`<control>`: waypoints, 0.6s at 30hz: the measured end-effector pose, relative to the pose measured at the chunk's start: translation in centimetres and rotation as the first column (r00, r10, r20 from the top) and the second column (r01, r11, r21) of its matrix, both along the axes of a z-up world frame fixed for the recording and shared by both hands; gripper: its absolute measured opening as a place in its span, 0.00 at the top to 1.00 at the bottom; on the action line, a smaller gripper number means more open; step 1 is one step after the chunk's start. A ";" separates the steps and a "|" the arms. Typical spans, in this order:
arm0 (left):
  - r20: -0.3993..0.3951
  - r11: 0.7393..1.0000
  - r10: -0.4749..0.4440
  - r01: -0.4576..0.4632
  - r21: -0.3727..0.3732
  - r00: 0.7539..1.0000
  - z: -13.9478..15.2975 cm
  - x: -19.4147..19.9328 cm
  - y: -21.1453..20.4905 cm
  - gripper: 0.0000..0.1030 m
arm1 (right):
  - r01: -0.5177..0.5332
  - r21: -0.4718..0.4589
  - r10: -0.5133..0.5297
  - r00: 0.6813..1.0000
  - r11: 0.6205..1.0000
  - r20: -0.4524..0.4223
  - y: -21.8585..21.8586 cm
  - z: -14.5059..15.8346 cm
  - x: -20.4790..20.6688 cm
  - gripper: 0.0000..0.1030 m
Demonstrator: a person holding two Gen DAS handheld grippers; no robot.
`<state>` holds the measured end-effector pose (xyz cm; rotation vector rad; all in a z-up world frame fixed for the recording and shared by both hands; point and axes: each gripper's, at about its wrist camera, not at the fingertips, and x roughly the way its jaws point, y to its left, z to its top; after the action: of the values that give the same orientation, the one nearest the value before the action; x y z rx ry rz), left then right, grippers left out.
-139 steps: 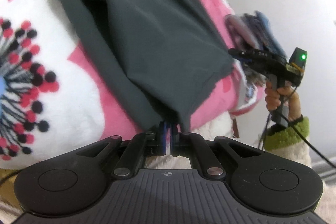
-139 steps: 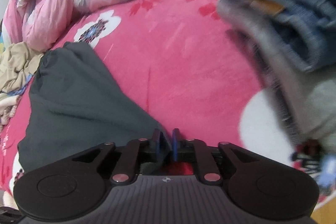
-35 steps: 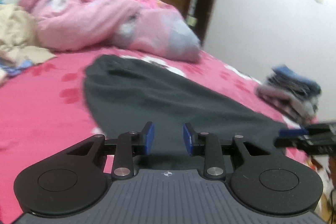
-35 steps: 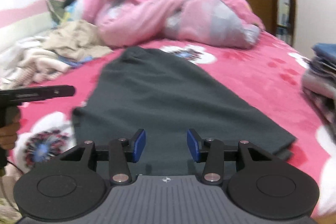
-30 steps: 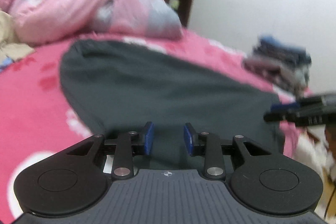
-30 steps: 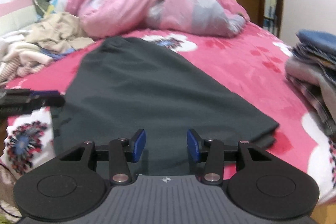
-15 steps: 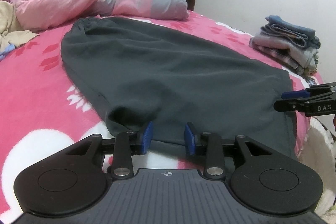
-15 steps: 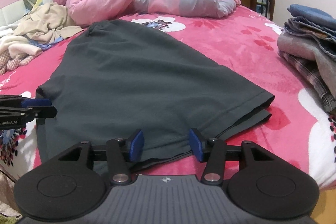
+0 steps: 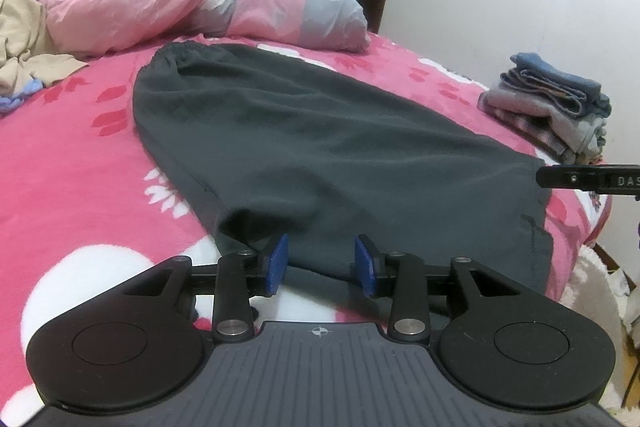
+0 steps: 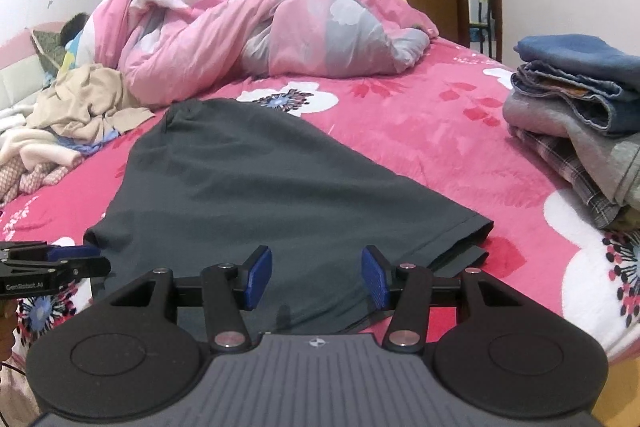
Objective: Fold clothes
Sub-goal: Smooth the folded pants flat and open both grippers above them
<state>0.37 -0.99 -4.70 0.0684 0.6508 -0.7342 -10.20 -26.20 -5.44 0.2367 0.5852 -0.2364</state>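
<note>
A dark grey garment (image 9: 320,147) with an elastic waistband at its far end lies flat along the pink floral bed; it also shows in the right wrist view (image 10: 256,195). My left gripper (image 9: 322,261) is open and empty, with its blue pads over the garment's near left hem. My right gripper (image 10: 316,279) is open and empty, low over the near right hem. The right gripper's tip shows at the right edge of the left wrist view (image 9: 588,179). The left gripper shows at the left edge of the right wrist view (image 10: 52,267).
A stack of folded clothes (image 10: 580,115) sits at the bed's right side, also seen in the left wrist view (image 9: 552,107). A bunched pink duvet (image 10: 260,23) lies at the far end. Loose beige and white clothes (image 10: 72,115) lie at the far left. A doorway is behind.
Both grippers let go of the garment, which now lies spread flat on the bed. Over the last second both have lowered and come close to its near hem, jaws open.
</note>
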 end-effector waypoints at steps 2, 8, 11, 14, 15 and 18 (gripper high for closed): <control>-0.001 1.000 0.003 -0.003 0.000 1.000 0.3 -0.3 0.0 0.59 | 0.002 -0.001 -0.002 1.000 1.000 0.003 0.0 0.0 -0.1 0.49; -0.019 1.000 0.006 -0.006 -0.001 1.000 1.0 -0.9 0.1 0.53 | 0.007 0.004 -0.007 1.000 1.000 0.011 -0.1 0.1 -0.3 0.49; -0.026 1.000 0.005 -0.005 0.003 1.000 1.2 -1.3 0.0 0.52 | 0.009 0.007 -0.009 1.000 1.000 0.012 -0.2 0.1 -0.3 0.49; -0.033 1.000 0.003 -0.003 0.006 0.999 1.3 -1.8 -0.1 0.51 | 0.009 0.009 -0.009 1.000 1.000 0.014 -0.2 0.0 -0.3 0.49; -0.034 1.000 0.001 -0.001 0.007 0.999 1.4 -1.9 -0.2 0.51 | 0.009 0.010 -0.009 1.000 1.000 0.015 -0.2 0.0 -0.3 0.49; -0.038 1.000 -0.004 0.004 0.013 0.999 1.4 -2.3 -0.3 0.51 | 0.008 0.014 -0.009 1.000 1.000 0.015 -0.3 -0.1 -0.4 0.49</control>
<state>-1.92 -1.34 -3.29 0.0677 0.6918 -0.7368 -10.60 -26.54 -5.50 0.2538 0.5712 -0.2387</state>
